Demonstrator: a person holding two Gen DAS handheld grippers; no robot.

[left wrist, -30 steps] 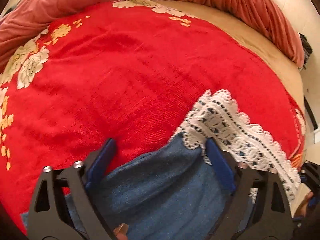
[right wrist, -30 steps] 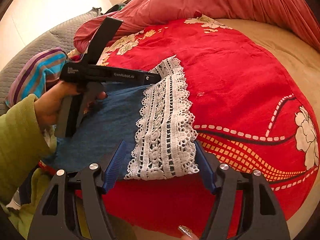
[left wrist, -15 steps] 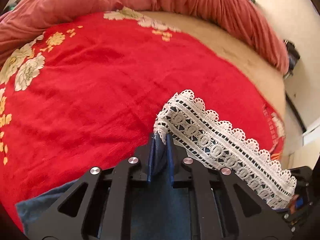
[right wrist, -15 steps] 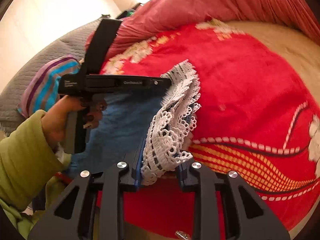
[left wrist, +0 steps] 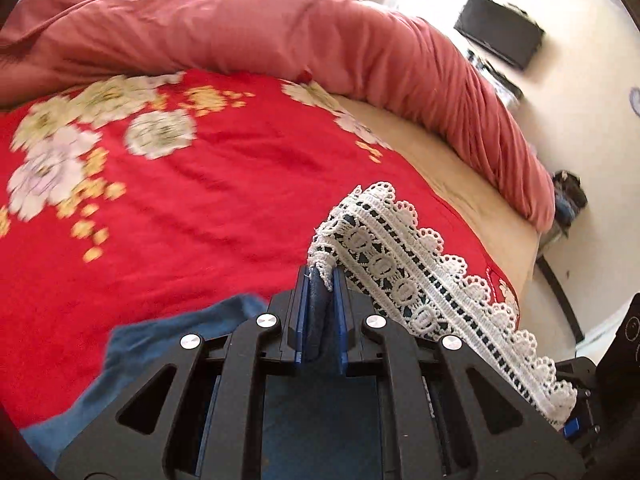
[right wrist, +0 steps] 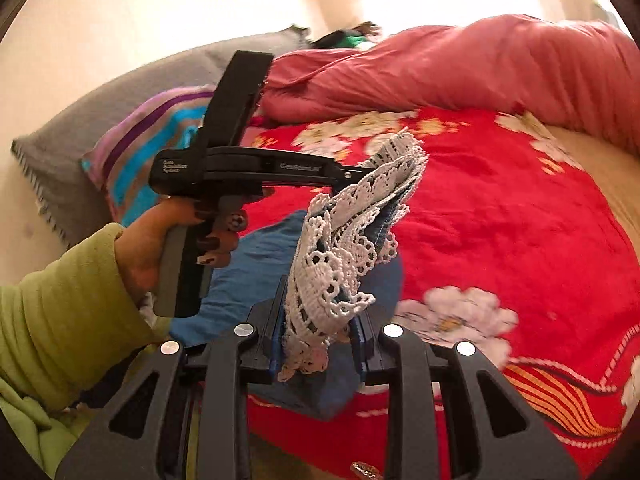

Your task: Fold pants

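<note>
right wrist: hand (right wrist: 160, 240) visible | left wrist: none | both jaws clamp pants (left wrist: 320, 312) hem

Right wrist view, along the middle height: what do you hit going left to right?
Green sleeve → hand on the left gripper → white lace hem of the blue pants → red flowered bedspread.
</note>
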